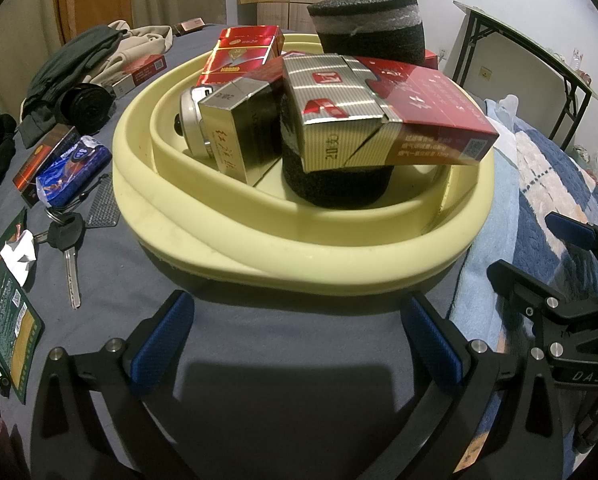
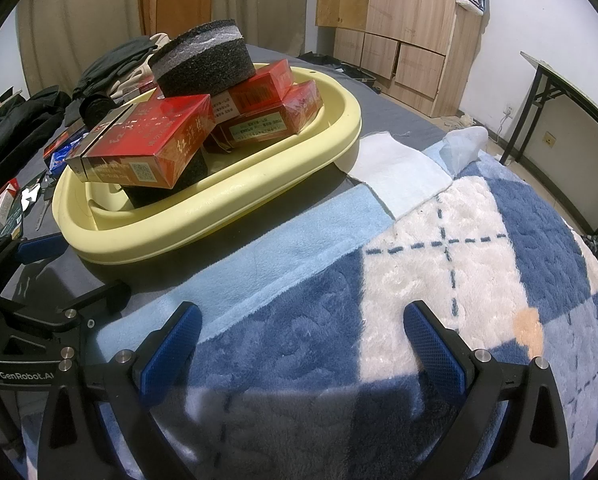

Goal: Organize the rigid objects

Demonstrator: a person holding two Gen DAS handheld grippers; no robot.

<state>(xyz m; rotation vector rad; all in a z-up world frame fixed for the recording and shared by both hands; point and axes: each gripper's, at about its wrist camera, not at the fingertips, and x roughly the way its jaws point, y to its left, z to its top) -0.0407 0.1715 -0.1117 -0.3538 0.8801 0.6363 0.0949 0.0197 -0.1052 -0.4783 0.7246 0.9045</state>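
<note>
Your pale yellow oval plastic basin sits on the grey bedsheet, piled with red cigarette boxes and black foam discs. Your left gripper hovers before its rim, jaws wide and empty. Your right gripper hangs over the blue-and-white plaid blanket, equally wide.

We see a pale yellow basin, red and gold boxes, black foam discs, and a blue-and-white checked blanket.

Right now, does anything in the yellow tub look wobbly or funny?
Yes. The long red carton lies tilted on a black foam roll, one end overhanging the yellow tub rim. Another foam roll perches crookedly atop red boxes.
</note>
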